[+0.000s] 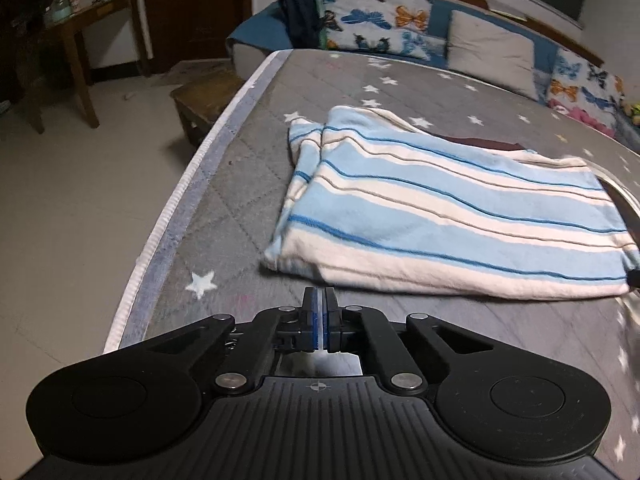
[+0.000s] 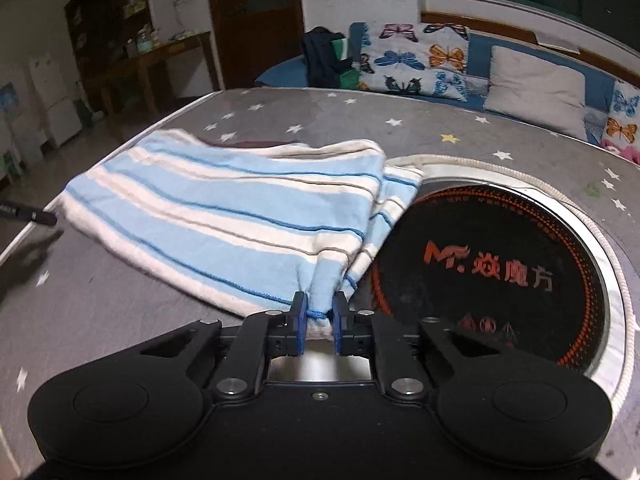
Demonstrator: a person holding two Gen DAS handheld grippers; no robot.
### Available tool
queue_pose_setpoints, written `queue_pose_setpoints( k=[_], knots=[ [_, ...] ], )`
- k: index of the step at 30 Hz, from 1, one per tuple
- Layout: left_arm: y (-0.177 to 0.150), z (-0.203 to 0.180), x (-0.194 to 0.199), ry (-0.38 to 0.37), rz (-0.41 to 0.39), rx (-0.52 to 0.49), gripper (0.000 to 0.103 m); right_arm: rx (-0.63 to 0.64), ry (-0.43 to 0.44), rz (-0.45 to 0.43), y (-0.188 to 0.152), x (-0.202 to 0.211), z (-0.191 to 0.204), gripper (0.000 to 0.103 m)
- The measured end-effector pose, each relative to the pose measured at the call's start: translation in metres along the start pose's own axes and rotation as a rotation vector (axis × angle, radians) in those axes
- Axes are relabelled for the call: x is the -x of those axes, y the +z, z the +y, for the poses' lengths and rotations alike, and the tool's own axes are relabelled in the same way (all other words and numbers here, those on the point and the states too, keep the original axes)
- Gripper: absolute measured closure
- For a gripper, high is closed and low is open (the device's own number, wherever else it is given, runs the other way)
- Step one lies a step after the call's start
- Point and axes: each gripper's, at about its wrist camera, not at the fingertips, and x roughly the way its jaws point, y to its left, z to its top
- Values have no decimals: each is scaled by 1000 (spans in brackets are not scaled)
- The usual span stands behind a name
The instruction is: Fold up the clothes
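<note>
Right gripper (image 2: 319,312) is pinching a bunched corner of the striped garment (image 2: 224,216), likely for a fold; garment is lying doubled near the mattress (image 1: 240,184) edge; left gripper (image 1: 319,306) is hovering, fingers pressed together, holding nothing

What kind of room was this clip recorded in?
Most likely a lived-in home room, perhaps a bedroom or sitting room. A star-patterned grey padded surface holds the striped garment; behind it are butterfly-print cushions, and a wooden side table stands on a tiled floor.
</note>
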Motion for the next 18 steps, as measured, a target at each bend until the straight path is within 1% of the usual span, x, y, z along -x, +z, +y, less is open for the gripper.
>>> queue_pose_setpoints(
  k=[1,3,5,6,7,8,9,11,12,13,14,15,16,17,18],
  knots=[
    [-3,-3,5,-4,-5,-12,101,9,7,8,-4,4,2,89],
    [-23,-3,15,-6,-4,-25,102,27,21,23,-13,14,6,89],
    [-26,-4,16,-4,4,-22,102,44,22,31,-22,23,9,89],
    [-39,-5,26,1,0,-19,101,41,23,34,-26,27,9,89],
    [-25,-3,19,3,-12,-11,101,38,26,36,-28,30,8,89],
    [-27,0,22,2,-18,-2,100,38,26,36,-30,33,9,89],
    [-38,4,31,-1,-24,5,95,39,26,36,-32,35,9,89],
    [-19,0,19,-17,-63,13,73,42,25,37,-34,36,9,89],
    [-24,0,22,-7,-80,5,54,41,24,37,-34,37,9,89],
    [-31,1,26,5,-96,-3,50,39,24,36,-34,36,8,89],
    [-25,-3,21,14,-107,-15,50,37,23,36,-34,35,7,89],
    [-27,-7,23,19,-112,-25,50,34,22,36,-34,35,7,89],
    [-24,-13,18,22,-111,-42,50,32,21,35,-34,34,6,89],
    [-13,-19,6,21,-105,-55,50,30,21,35,-34,33,6,89],
    [-19,-17,9,20,-102,-58,50,27,20,35,-34,33,5,88]
  ],
)
